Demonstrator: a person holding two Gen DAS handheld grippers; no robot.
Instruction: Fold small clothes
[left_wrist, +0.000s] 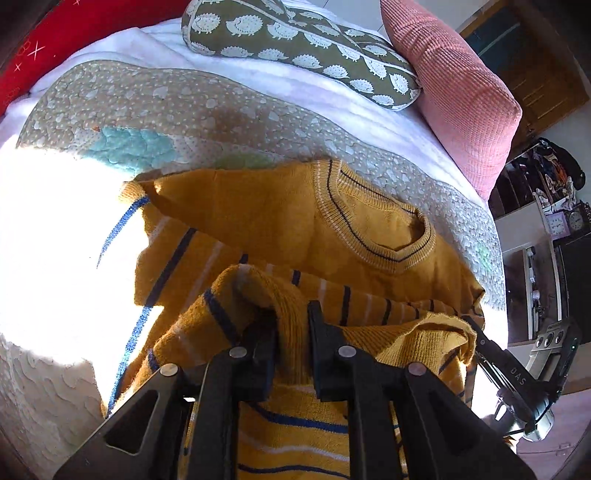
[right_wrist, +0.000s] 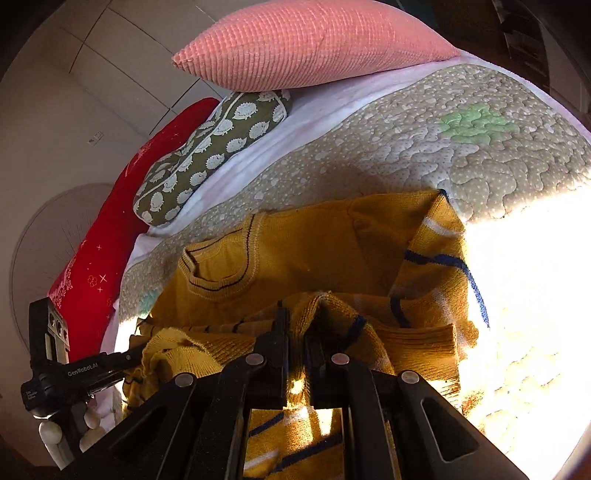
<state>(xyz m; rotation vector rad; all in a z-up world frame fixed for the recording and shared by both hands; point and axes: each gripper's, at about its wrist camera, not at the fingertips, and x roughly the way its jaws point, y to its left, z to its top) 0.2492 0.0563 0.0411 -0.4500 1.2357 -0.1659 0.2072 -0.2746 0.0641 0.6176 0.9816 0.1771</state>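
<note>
Mustard sweater (left_wrist: 280, 218) on quilt (left_wrist: 229, 122) | left tongs (left_wrist: 291, 325) – right tongs (right_wrist: 295, 332) pinch hem

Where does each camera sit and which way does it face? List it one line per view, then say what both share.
Left wrist: sits on the left gripper, looking along its fingers, which pinch the mustard striped sweater; the right gripper shows at lower right.
Right wrist: sits on the right gripper, facing the same sweater's hem; the left gripper shows at lower left.
Shared: the sweater, the quilted bedspread, the hedgehog-print pillow, the pink cushion and the red pillow.
</note>
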